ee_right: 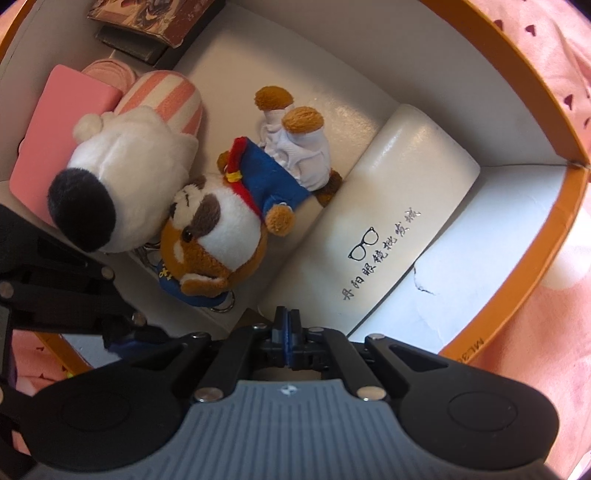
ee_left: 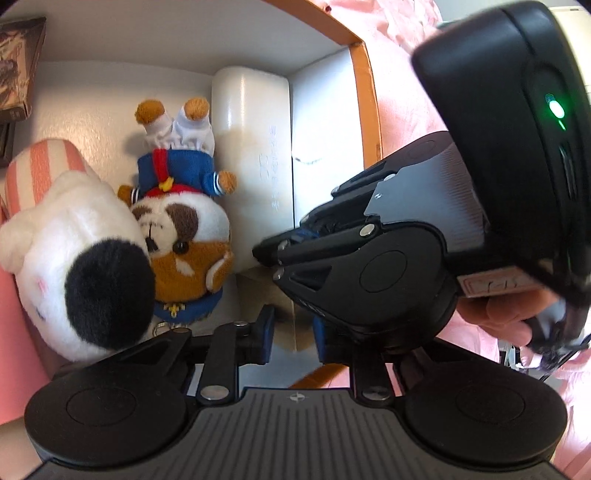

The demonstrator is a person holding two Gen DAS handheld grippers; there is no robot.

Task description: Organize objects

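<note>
An orange-rimmed box (ee_right: 546,122) with a white inside holds a brown and white plush dog in a blue sailor outfit (ee_right: 236,221), a white plush with a black patch (ee_right: 122,177), and a white glasses case (ee_right: 399,206). They also show in the left wrist view: the dog (ee_left: 181,221), the white plush (ee_left: 77,266), the case (ee_left: 251,155). My left gripper (ee_left: 293,336) is open above the box floor, empty. My right gripper (ee_right: 290,332) is shut with nothing between its pads, above the near end of the case; it also shows in the left wrist view (ee_left: 269,254).
A pink and white striped item (ee_right: 166,99), a flat pink object (ee_right: 62,129) and dark printed boxes (ee_right: 147,22) sit at the box's far left. Pink patterned cloth (ee_right: 535,48) surrounds the box. A hand (ee_left: 509,314) holds the right gripper.
</note>
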